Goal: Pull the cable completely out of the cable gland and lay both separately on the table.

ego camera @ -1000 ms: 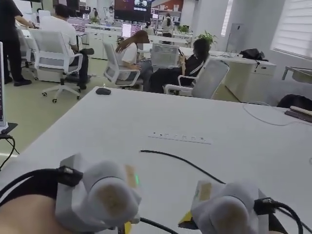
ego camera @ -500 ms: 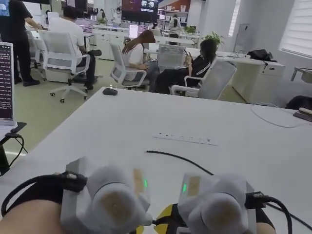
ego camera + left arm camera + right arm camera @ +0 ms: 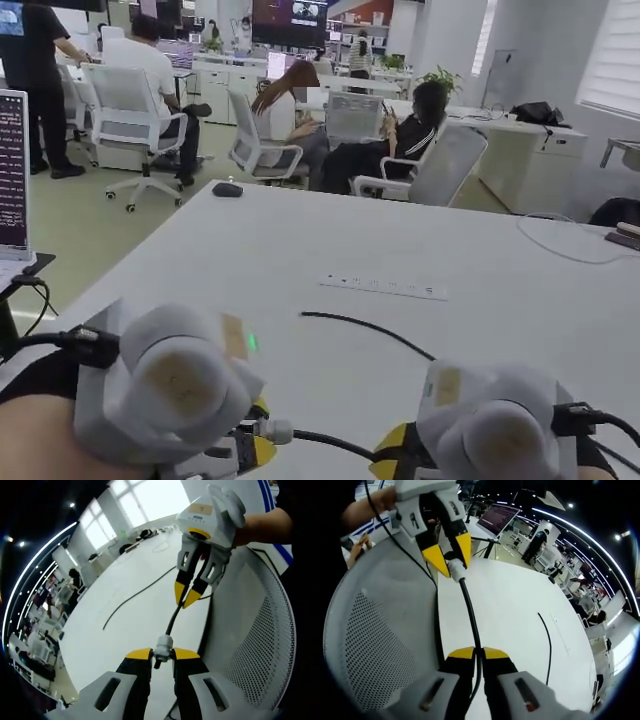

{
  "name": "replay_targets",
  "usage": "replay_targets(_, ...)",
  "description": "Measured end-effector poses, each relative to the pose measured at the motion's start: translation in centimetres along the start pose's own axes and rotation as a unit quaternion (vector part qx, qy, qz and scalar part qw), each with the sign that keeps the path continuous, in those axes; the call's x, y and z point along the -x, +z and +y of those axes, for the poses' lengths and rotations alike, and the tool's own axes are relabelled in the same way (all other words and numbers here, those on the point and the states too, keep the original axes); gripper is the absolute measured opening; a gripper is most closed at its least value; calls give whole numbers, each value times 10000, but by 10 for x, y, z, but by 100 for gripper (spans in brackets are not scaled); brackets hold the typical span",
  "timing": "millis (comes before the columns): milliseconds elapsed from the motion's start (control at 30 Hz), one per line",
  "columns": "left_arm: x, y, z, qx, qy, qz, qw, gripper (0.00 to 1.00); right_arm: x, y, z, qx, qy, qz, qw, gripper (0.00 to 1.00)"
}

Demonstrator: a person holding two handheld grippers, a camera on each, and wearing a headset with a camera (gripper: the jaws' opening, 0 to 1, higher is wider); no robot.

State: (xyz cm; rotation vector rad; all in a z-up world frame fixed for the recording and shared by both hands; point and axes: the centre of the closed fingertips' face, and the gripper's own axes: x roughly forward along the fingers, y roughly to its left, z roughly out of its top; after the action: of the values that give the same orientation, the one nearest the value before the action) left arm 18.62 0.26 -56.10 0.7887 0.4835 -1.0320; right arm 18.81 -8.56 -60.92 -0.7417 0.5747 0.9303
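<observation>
- Open office room with a big white table in front; behind it several people sit on office chairs at other desks.
- On the table a flat socket strip lies near the middle, and a dark mouse lies at the far left edge.
- Left gripper has its yellow-tipped jaws pressed on both sides of a small white cable gland, which is held up above the near edge of the table.
- Right gripper has its jaws clenched on the black cable, a short way from the gland.
- Between the two grippers the cable runs almost straight, and its end still sits inside the gland.
- Beyond the right gripper, the rest of the cable lies on the table in a long soft curve; its free end points to the left, near the socket strip but not touching it.
- In both gripper views, a white mesh chair back shows beside the table edge, below the grippers.
</observation>
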Motion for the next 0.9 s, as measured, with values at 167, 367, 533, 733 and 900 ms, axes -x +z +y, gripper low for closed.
replay_targets(167, 2, -2, 2, 21, 32, 35, 10000, 16, 4, -13, -6, -122, -65, 88, 9999, 3)
replay_targets(367, 3, -7, 5, 59, 106, 80, 9999, 17, 13, -32, -26, -271, -275, 243, 9990, 3)
replay_targets(533, 4, -12, 5, 90, 135, 124, 9998, 17, 15, -46, -66, -501, -565, 298, 9967, 4)
replay_targets(733, 13, -8, 7, 335, 193, -21, 9992, 17, -8, -72, -141, -1203, -950, 256, 9878, 5)
replay_targets(900, 20, -8, 7, 533, 215, -62, 9983, 17, -34, -114, -208, -2254, -1296, 315, 9651, 5)
